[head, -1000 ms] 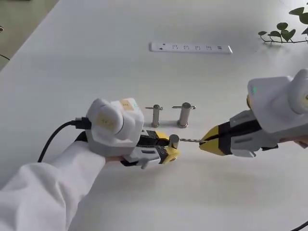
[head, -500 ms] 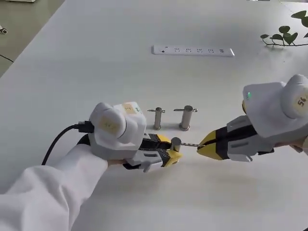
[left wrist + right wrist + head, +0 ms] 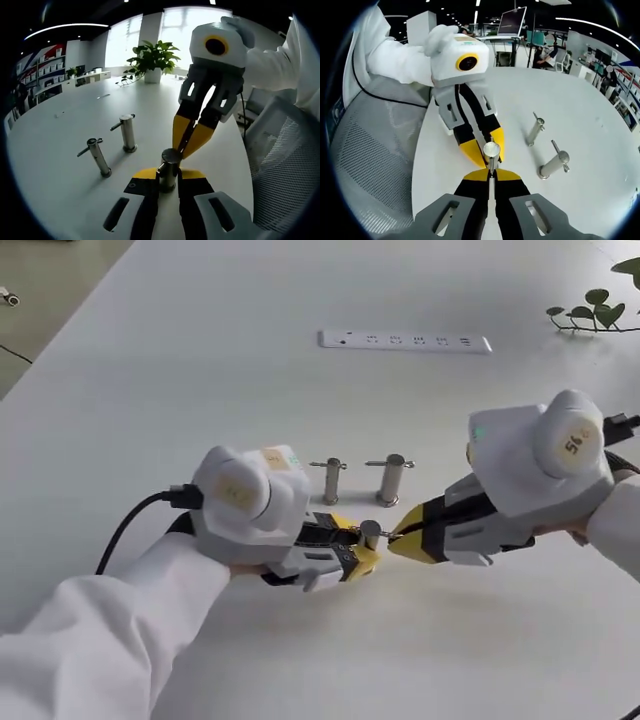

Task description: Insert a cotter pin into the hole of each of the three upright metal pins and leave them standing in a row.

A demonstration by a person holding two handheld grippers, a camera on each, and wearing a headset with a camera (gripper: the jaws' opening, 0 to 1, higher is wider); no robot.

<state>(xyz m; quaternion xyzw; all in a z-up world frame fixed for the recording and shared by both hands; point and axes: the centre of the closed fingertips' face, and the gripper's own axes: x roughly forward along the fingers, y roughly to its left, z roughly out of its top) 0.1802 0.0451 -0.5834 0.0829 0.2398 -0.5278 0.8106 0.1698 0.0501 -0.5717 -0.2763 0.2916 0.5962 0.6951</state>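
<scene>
While both grippers are meeting low over the white table [image 3: 200,370], we are watching the left gripper [image 3: 362,548] clamping its yellow-tipped jaws around the shaft of the third metal pin [image 3: 370,532], which is standing upright between them with its flat round head poking out above the tips. From the other side, the right gripper [image 3: 395,533] is pinching the cotter pin [image 3: 384,533] between its own closed jaw tips, and we are seeing that thin wire lying level and pointing straight at the side of the pin, just under the head. In the right gripper view the wire is running from the jaws right up to the pin; we cannot tell whether its end is sitting inside the hole. The two grippers are facing each other nose to nose across the pin. Just behind them on the table, the thinner pin [image 3: 331,480] and the thicker pin [image 3: 391,480] are standing upright side by side, a little apart, each wearing a fitted cotter crosswise through its top. The held pin is sitting nearer the person than that pair, roughly opposite the gap between them. Farther back a white power strip [image 3: 405,340] is lying across the table, a leafy plant [image 3: 590,312] is trailing in at the far right corner, and a black cable [image 3: 130,530] is looping off the left gripper.
</scene>
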